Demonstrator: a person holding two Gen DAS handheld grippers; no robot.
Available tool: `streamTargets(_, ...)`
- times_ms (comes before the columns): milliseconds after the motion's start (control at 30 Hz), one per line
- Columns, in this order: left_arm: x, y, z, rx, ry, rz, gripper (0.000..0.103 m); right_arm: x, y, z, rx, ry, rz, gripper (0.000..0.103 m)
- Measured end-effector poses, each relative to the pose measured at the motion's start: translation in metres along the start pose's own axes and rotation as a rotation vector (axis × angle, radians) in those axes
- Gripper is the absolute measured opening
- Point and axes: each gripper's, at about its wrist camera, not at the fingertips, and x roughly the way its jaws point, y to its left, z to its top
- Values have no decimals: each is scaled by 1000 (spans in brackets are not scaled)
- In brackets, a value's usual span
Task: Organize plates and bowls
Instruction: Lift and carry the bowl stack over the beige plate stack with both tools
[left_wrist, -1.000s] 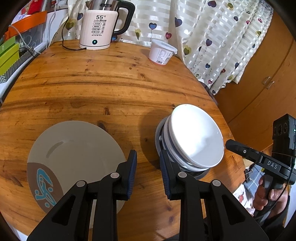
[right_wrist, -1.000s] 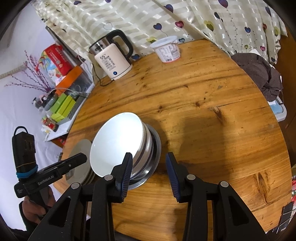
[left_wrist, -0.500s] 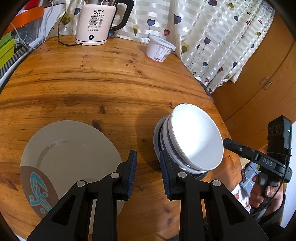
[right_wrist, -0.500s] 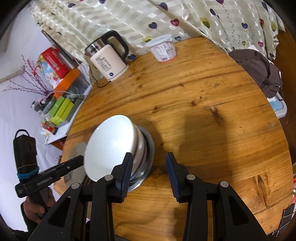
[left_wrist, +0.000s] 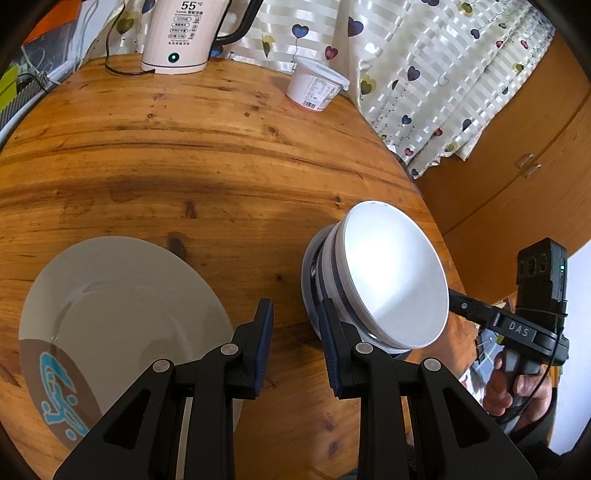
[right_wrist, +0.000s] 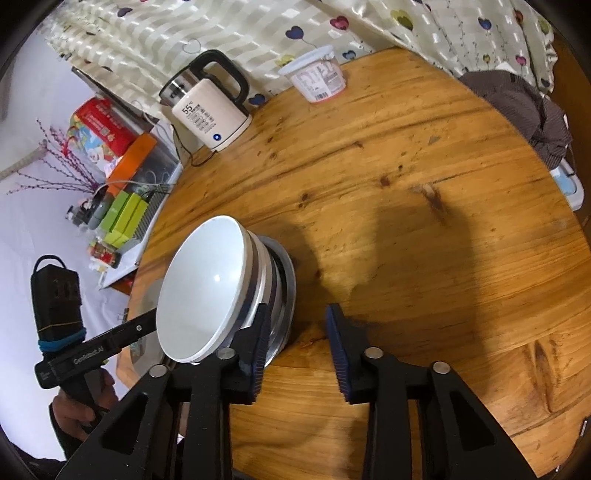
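**Both grippers empty beside the stacked bowls**

The left gripper and right gripper hovered with fingers spread, gripping nothing. The white bowl stack sat near the tabletop's front edge, the plate well apart toward its left edge.

A stack of bowls is seen on the wooden table, just beside the right gripper, whose jaws are held apart. A kettle is set by the curtain.
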Motion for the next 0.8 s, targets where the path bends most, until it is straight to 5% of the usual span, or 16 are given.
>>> streamTargets(633, 18, 16, 5, -62, 47, -127, 24, 11, -14, 4, 71, 31, 167, 9)
streamTargets(800, 19, 13, 5, -53, 52, -175, 6, 10, -15, 4, 74, 28, 170, 9)
